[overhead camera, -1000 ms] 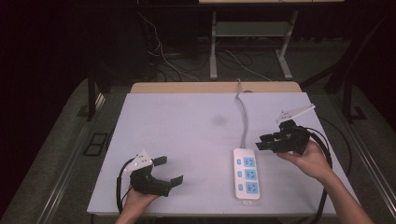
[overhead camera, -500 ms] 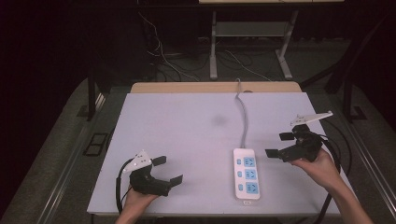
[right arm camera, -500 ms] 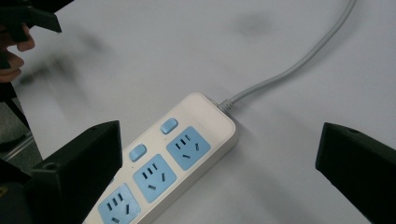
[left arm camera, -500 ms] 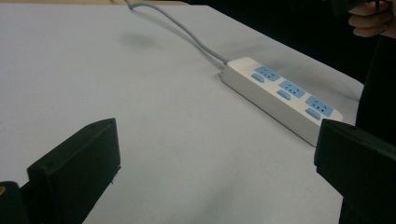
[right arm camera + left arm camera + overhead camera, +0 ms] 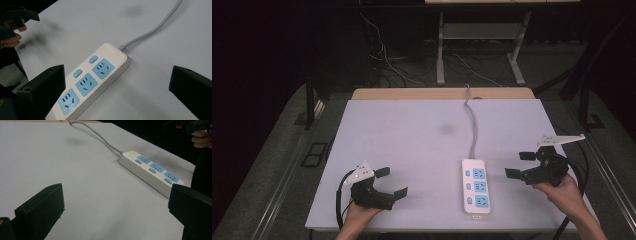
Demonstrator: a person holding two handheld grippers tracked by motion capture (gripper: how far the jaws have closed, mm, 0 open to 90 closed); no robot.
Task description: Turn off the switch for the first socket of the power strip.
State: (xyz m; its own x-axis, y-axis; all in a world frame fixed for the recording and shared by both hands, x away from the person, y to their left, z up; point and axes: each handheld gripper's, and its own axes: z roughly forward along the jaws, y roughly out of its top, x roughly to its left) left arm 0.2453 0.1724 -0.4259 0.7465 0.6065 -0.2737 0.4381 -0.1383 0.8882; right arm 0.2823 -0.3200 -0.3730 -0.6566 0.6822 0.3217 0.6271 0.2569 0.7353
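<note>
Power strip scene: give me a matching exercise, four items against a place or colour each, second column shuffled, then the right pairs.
Items:
1. power strip
2. strip's cable
3. left hand-held gripper
4. right hand-held gripper

Descriptions:
A. grey, runs to the table's far edge
B. open, at the table's right edge
C. white with blue sockets, right of centre
D. open, at the near-left part of the table

Pairs: 1-C, 2-A, 3-D, 4-B
</note>
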